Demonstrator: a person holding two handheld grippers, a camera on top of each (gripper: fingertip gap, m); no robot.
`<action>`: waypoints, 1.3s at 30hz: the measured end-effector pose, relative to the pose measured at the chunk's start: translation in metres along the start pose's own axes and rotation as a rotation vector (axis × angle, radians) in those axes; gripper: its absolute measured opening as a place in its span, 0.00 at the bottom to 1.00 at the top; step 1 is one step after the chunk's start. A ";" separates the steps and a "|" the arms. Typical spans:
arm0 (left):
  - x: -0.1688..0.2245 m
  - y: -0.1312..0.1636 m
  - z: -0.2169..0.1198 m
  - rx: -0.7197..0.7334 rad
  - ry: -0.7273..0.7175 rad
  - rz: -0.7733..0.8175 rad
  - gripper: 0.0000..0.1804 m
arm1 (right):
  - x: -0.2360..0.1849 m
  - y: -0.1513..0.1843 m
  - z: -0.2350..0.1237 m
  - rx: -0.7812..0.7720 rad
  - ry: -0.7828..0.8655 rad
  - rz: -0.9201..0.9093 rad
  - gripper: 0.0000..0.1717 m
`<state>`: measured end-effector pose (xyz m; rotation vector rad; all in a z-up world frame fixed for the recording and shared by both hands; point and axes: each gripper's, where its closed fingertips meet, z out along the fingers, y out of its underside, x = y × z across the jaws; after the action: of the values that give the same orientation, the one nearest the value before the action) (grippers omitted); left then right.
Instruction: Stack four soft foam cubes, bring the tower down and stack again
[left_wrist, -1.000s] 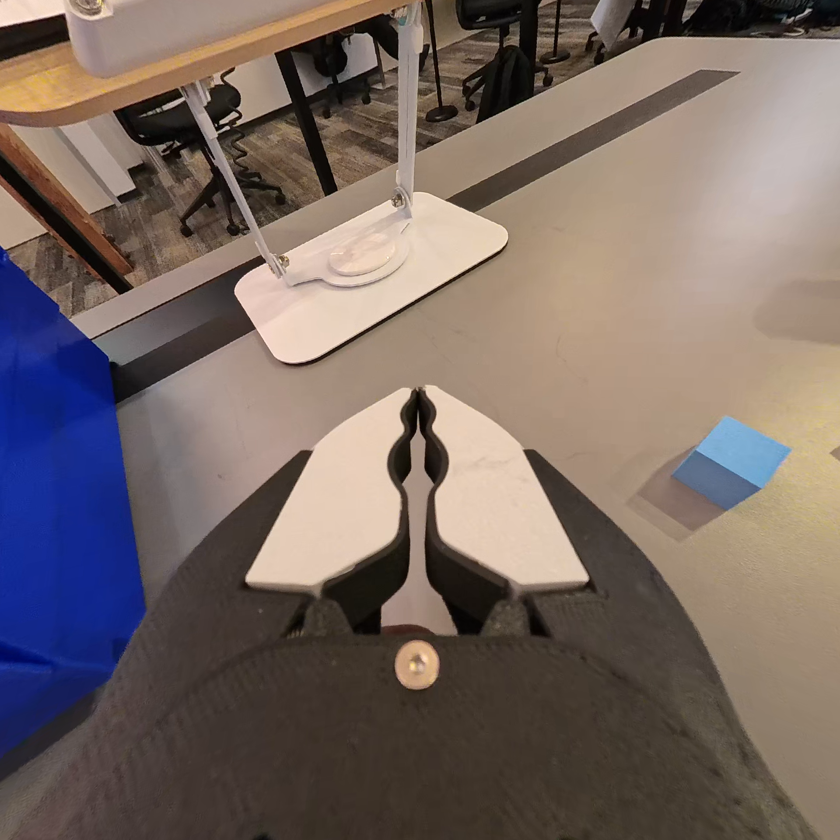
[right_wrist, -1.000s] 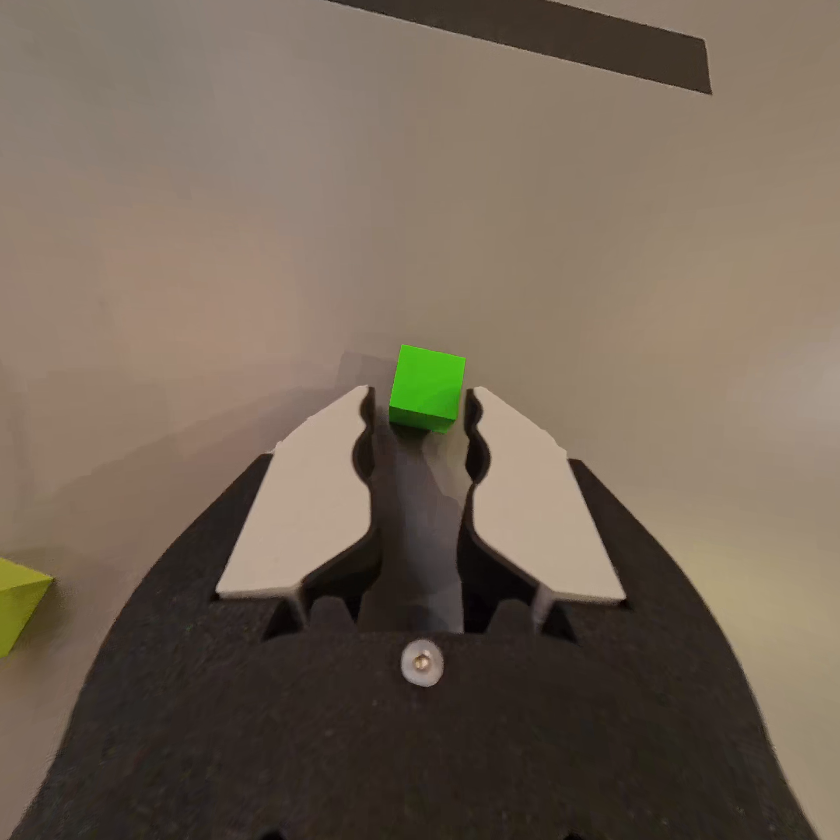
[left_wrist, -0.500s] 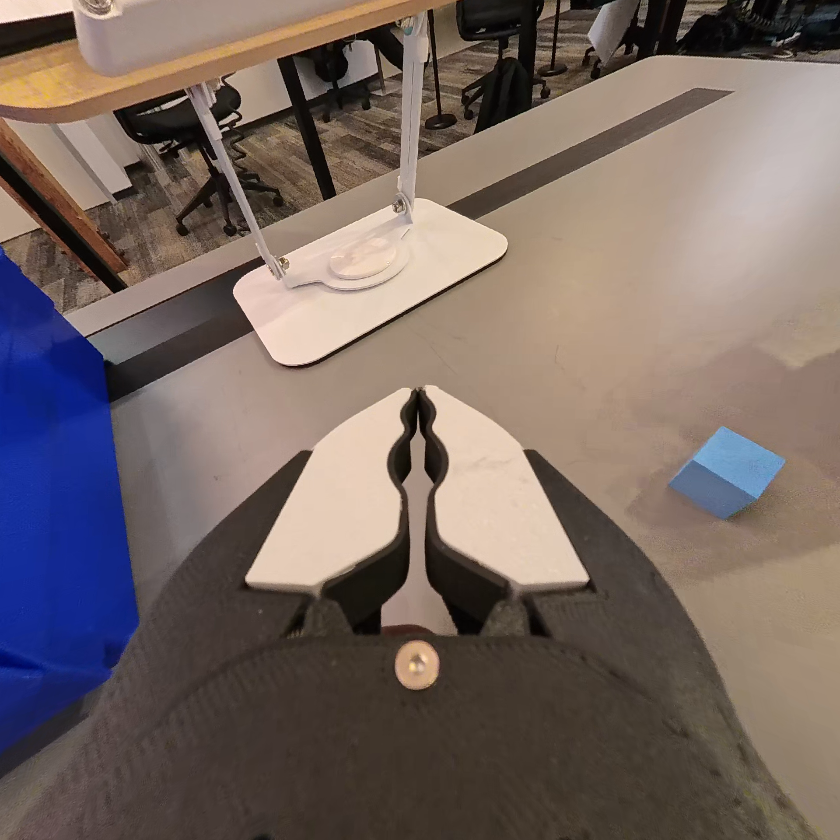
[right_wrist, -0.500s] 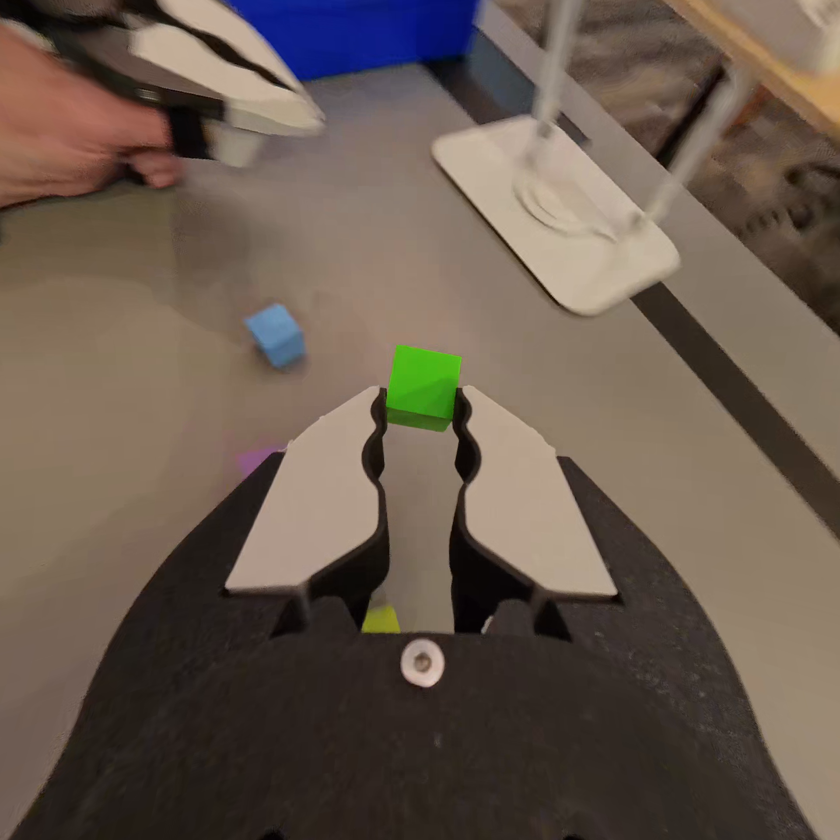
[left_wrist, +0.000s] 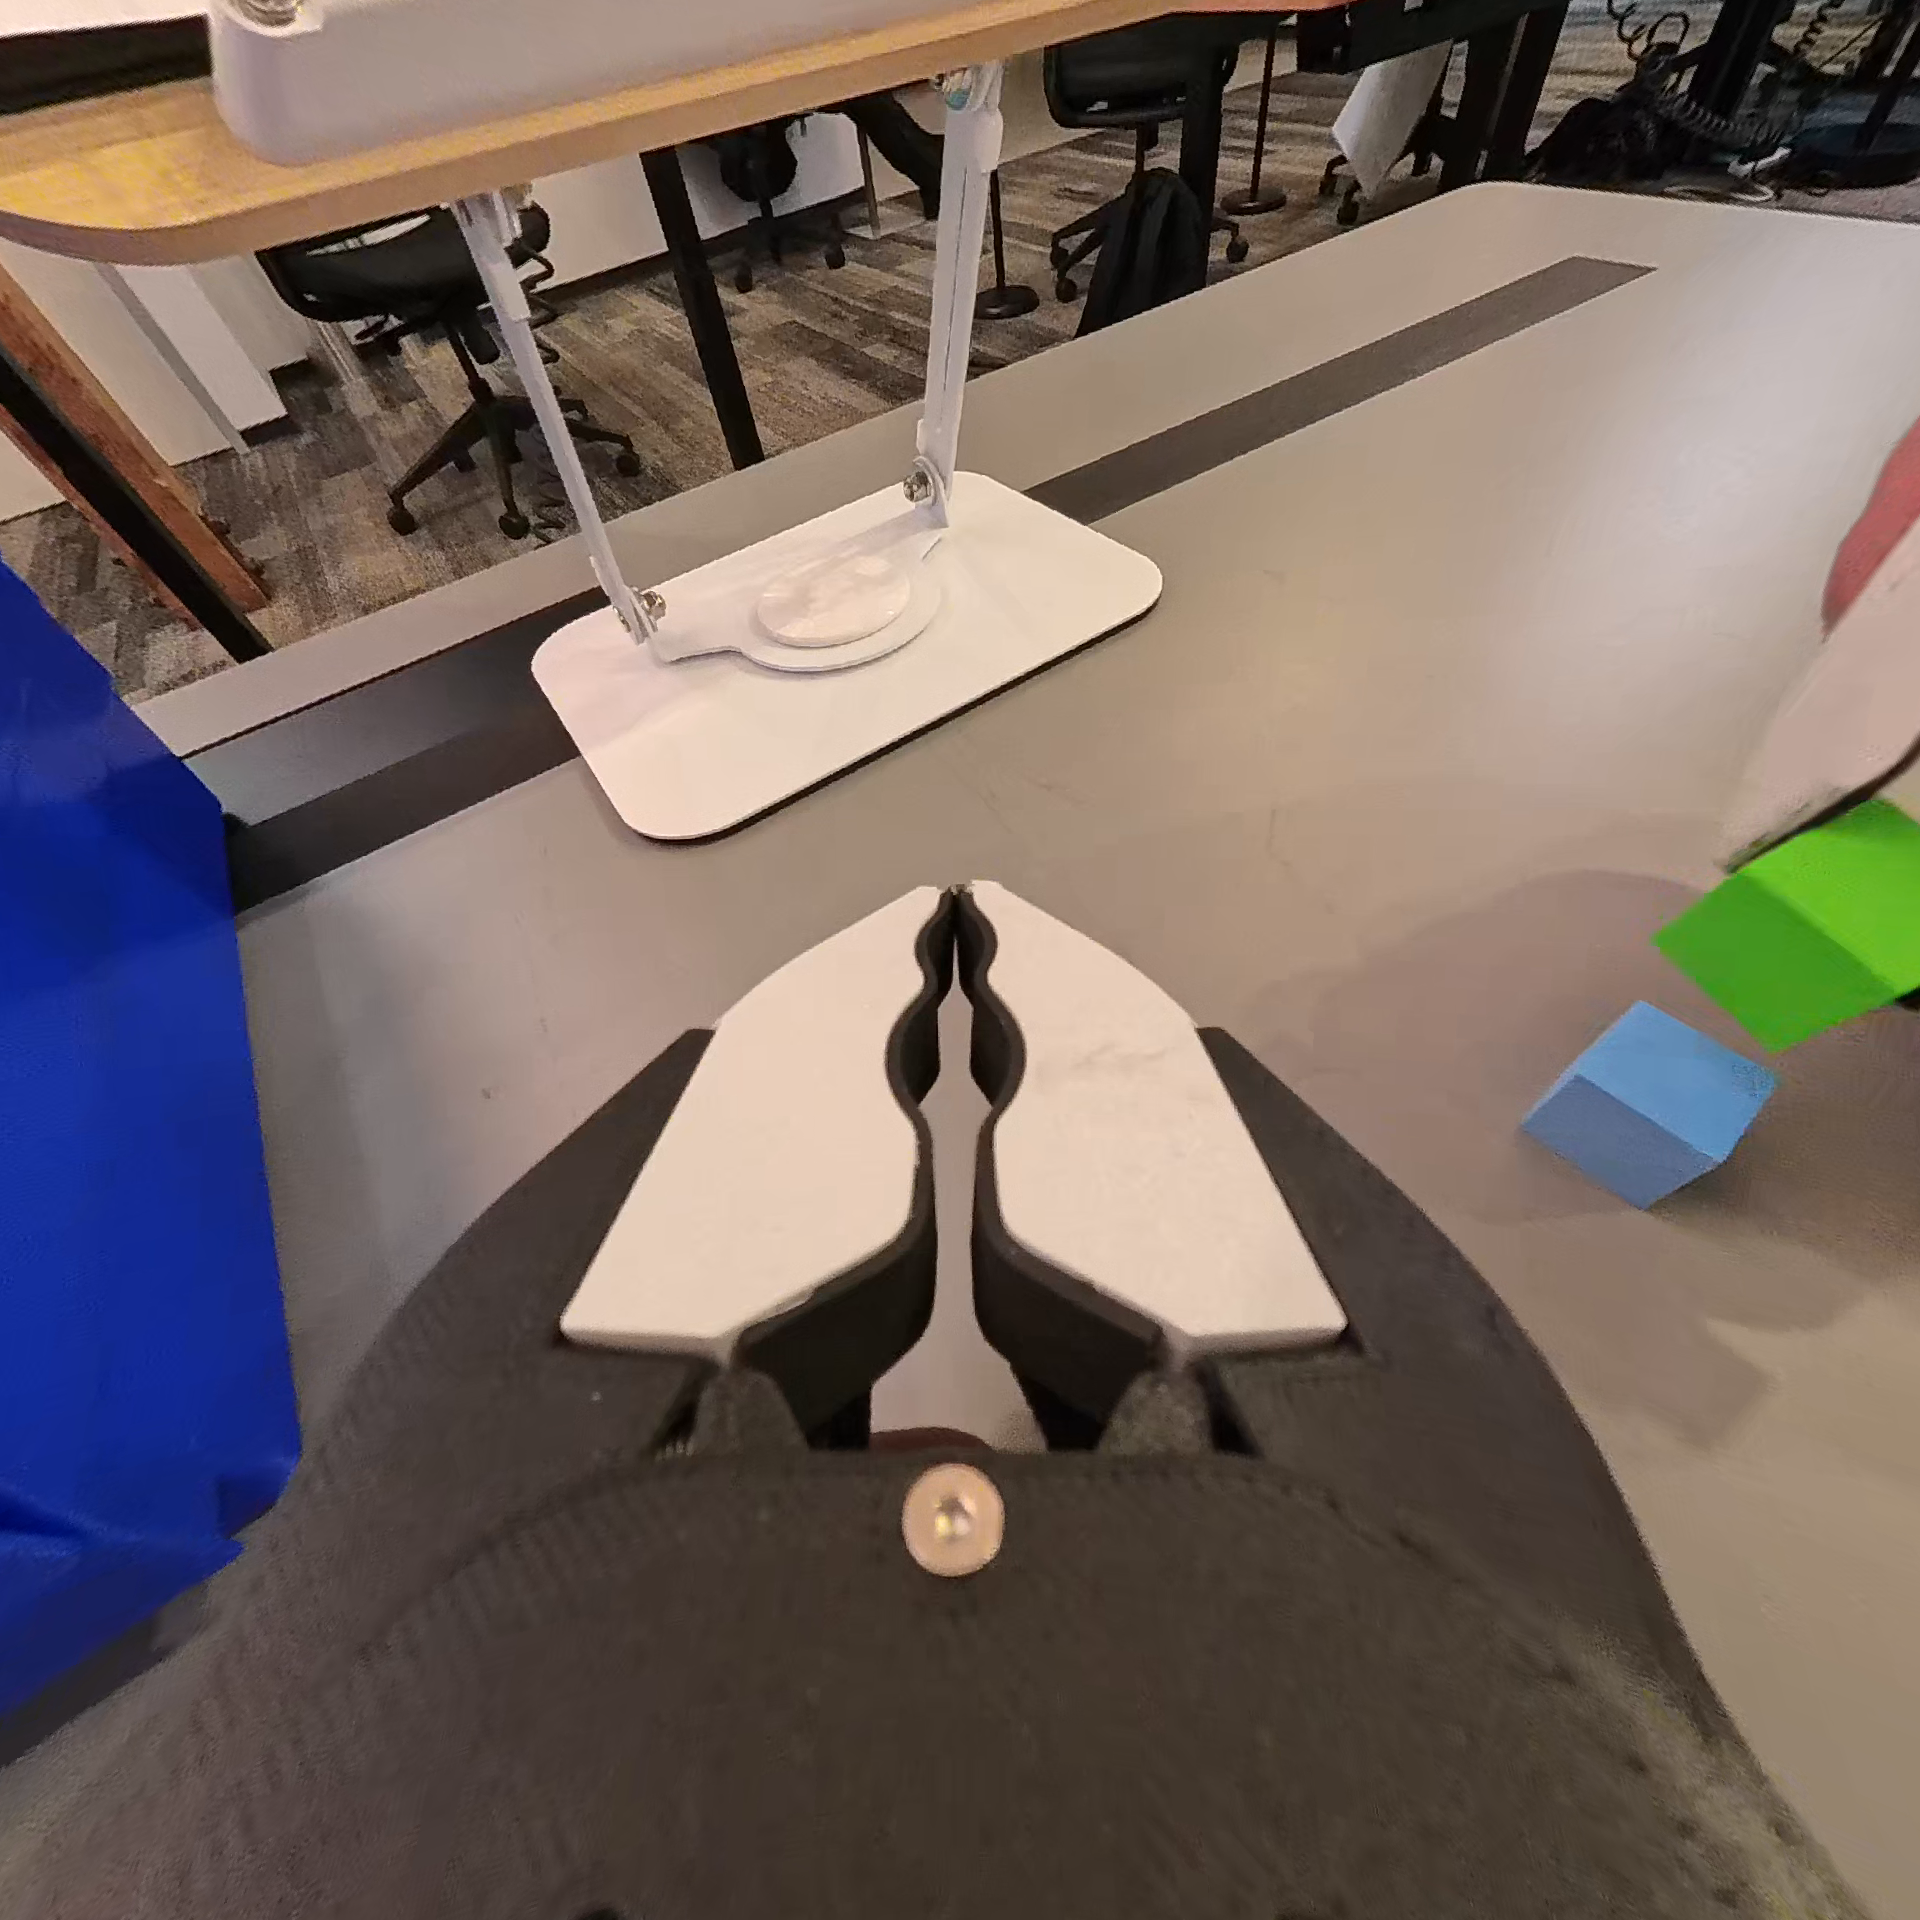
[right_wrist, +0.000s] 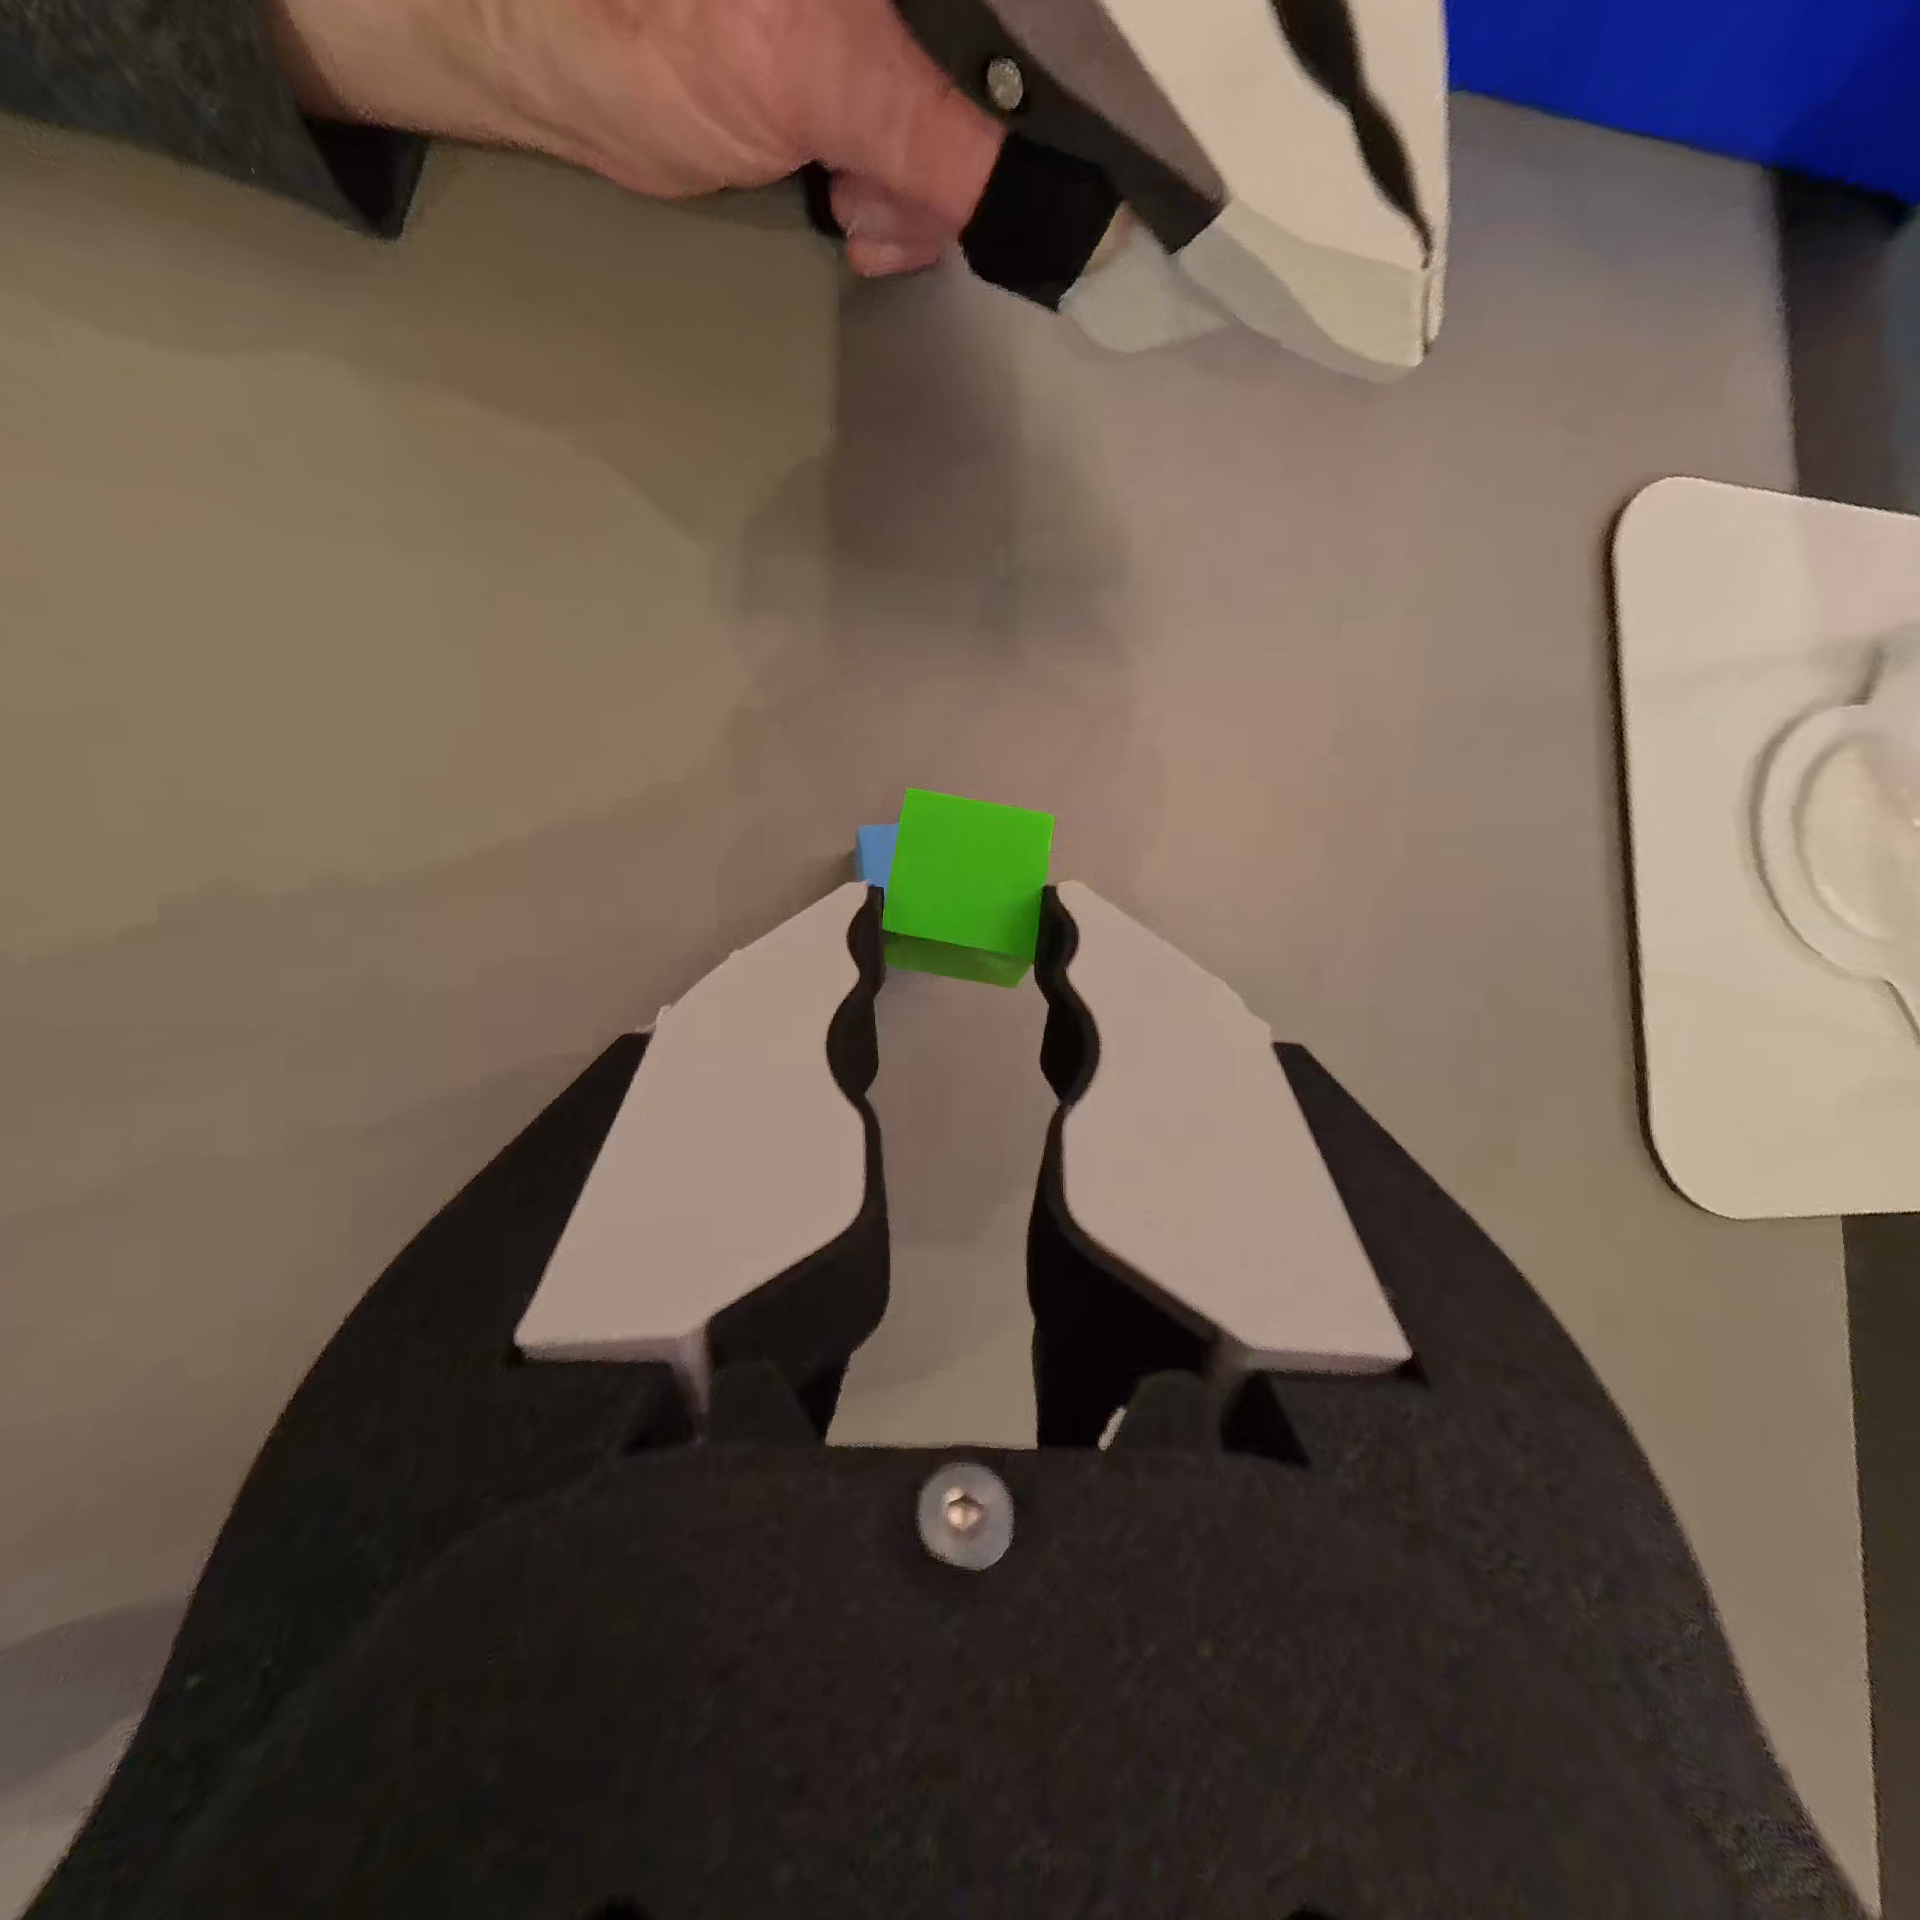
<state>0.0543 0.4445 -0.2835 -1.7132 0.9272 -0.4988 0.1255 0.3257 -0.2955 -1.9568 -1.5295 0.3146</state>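
My right gripper (right_wrist: 961, 904) is shut on a bright green foam cube (right_wrist: 966, 883), with both pads pressed on its sides. It holds the cube in the air right over a light blue foam cube (right_wrist: 873, 854), which peeks out behind its left edge. In the left wrist view the green cube (left_wrist: 1808, 956) hangs at the right edge just above the blue cube (left_wrist: 1652, 1101), which lies on the grey table (left_wrist: 1351, 675). My left gripper (left_wrist: 956, 894) is shut with nothing between its tips, and hovers left of the cubes. It also shows at the top of the right wrist view (right_wrist: 1392, 187).
A white stand base (left_wrist: 842, 644) with two thin legs sits on the table beyond my left gripper; it also shows in the right wrist view (right_wrist: 1766, 831). A blue bag (left_wrist: 104, 1039) stands at the left. A person's hand (right_wrist: 675, 94) holds the left gripper. Some 15 cm of space lies between my two pairs of fingers.
My right gripper closed on the green cube, lifted it and carried it across the table until it hangs over the blue cube. My left gripper stayed shut and nearly still.
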 end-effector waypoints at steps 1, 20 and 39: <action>0.000 0.000 0.000 0.001 0.000 -0.001 0.00 | 0.000 0.001 0.003 -0.013 -0.010 -0.006 0.16; 0.001 0.000 0.002 -0.007 0.008 0.000 0.00 | -0.010 -0.002 0.017 0.059 -0.182 -0.068 0.16; 0.001 0.001 0.003 -0.010 0.011 0.002 0.00 | -0.010 0.005 0.022 0.070 -0.225 -0.076 0.16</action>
<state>0.0566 0.4451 -0.2851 -1.7195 0.9405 -0.5033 0.1147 0.3230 -0.3171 -1.8534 -1.7047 0.5642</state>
